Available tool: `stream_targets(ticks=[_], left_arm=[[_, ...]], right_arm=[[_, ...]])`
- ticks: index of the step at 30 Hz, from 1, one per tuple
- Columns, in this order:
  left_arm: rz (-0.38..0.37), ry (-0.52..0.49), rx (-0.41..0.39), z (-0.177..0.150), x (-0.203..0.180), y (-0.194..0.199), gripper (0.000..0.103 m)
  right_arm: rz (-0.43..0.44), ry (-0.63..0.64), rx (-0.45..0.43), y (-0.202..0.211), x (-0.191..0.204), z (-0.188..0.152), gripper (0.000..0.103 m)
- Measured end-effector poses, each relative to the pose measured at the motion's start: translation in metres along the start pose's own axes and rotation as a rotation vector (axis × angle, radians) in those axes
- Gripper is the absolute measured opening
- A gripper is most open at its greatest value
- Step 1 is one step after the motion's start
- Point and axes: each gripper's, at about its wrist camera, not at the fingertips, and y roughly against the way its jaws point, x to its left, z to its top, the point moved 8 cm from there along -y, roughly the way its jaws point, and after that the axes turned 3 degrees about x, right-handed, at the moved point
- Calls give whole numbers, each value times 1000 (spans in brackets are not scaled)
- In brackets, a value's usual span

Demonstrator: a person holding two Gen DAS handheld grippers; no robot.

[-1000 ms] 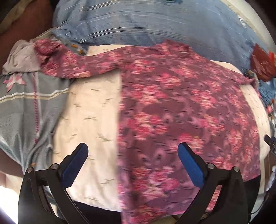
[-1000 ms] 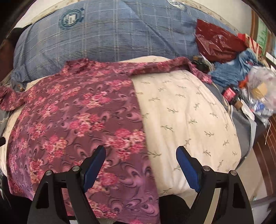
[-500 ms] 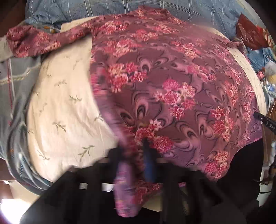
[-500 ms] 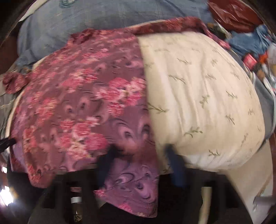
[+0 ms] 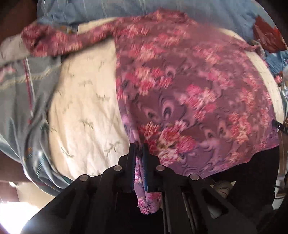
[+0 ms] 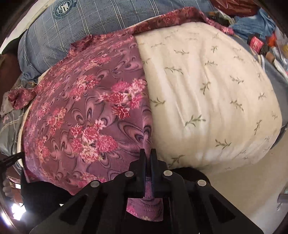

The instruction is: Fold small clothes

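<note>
Two claws are gripping the floral shirt (image 6: 86,115) hem: left claw (image 5: 139,144) clamped tight, right claw (image 6: 148,150) easing slightly around cloth. Next, lifting both corners evenly toward the collar.

Floral top (image 6: 86,111) — smooth, thin cloth

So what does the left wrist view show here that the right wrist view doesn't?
Left wrist only: the left gripper shut on the floral shirt's hem, and the grey striped cloth. Right wrist only: the right gripper shut on the hem, the blue pillow's round emblem, and the red-labelled bottle. Both: shirt spread over the cream cushion.
</note>
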Motion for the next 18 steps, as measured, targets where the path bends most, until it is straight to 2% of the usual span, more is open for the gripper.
stream_targets(ticks=[2, 4, 5, 6, 7, 9, 11, 13, 14, 15, 16, 18], left_arm=[[-24, -25, -69, 18, -6, 21, 9], [-45, -42, -136, 43, -14, 35, 30], [-49, -45, -169, 59, -20, 39, 61], [-50, -42, -200, 78, -28, 38, 85], [-54, -34, -222, 94, -31, 34, 86], [-85, -26, -232, 115, -42, 21, 86], [-99, -5, -182, 128, -57, -11, 86], [-74, -3, -104, 127, -68, -47, 86], [-56, -14, -50, 124, -73, -63, 86], [-39, -14, -40, 122, -74, -73, 91], [-38, -8, -81, 124, -75, -67, 90], [-89, -33, -56, 124, -80, -64, 90]], right_arm=[[-1, -16, -51, 17, 1, 19, 10], [42, -17, -150, 38, 8, 45, 10], [64, -14, -188, 43, 13, 56, 13], [89, -10, -222, 48, 20, 69, 15], [105, -9, -240, 47, 27, 80, 19], [119, -7, -254, 34, 38, 97, 20], [109, -6, -228, 5, 45, 107, 20], [37, 7, -140, -37, 42, 105, 20], [30, 16, -148, -43, 41, 104, 18], [40, 28, -189, -36, 41, 108, 18], [50, 34, -173, -31, 38, 116, 17], [79, -47, -221, -12, 10, 142, 17]])
